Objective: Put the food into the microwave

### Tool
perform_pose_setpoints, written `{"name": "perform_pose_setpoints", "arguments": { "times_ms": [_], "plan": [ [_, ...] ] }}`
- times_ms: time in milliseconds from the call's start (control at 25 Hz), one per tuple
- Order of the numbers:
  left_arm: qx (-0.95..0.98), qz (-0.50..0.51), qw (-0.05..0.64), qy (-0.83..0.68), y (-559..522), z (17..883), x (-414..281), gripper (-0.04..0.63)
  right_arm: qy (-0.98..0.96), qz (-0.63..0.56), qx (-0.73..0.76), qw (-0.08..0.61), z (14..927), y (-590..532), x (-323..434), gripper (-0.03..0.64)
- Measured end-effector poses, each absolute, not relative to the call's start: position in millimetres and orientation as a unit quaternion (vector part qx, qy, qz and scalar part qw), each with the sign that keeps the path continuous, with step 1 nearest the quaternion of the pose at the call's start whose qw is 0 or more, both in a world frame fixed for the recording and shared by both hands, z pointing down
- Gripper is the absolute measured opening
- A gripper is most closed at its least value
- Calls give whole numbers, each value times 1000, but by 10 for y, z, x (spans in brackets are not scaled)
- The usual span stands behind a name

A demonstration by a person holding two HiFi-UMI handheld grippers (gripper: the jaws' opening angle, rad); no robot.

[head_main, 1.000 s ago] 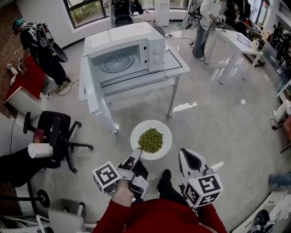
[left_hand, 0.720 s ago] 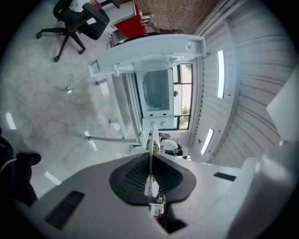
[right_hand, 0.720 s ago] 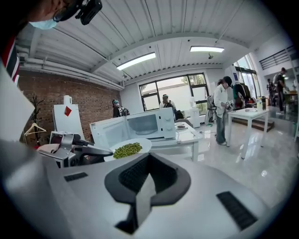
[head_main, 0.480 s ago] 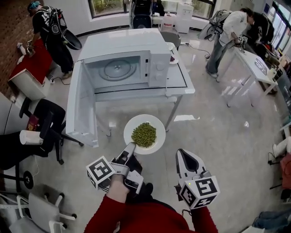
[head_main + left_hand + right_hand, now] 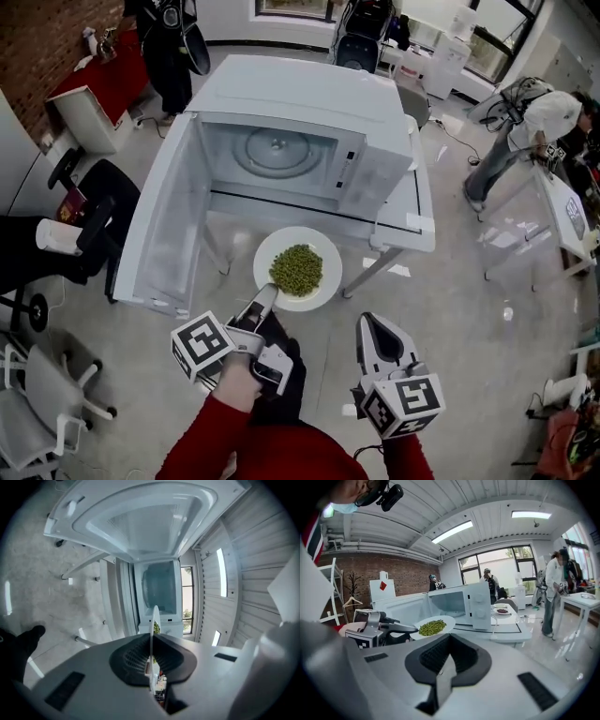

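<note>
While in left gripper (image 5: pixel 266 296), plate (image 5: pixel 328 255) before microwave (image 5: pixel 309 103).

1. Honestly, no words, brands or numbers are readable anywhere.
2. White marker cube (image 5: pixel 202 345) near left and the matching cube (image 5: pixel 403 403) near right: just black square code patterns, no letters.
3. White board (image 5: pixel 382 588) far left: red diamond, no wording.
4. White boxy microwave (image 5: pixel 309 98): panel print too small.
</note>
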State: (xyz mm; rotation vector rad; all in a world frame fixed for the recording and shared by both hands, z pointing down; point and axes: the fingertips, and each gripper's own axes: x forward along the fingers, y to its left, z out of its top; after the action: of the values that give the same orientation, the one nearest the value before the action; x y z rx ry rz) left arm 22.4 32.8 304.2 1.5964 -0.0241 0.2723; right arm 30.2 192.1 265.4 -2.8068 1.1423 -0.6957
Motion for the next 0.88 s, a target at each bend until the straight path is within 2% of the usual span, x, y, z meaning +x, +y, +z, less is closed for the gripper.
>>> {"name": "perform_pose_setpoints", "arguments": {
  "times_ms": [880],
  "plan": [
    [724, 7, 670, -163, -629, 3231, 1293, 18, 551, -233, -795, -103, 2801, 627, 1728, 14]
  ]
}}
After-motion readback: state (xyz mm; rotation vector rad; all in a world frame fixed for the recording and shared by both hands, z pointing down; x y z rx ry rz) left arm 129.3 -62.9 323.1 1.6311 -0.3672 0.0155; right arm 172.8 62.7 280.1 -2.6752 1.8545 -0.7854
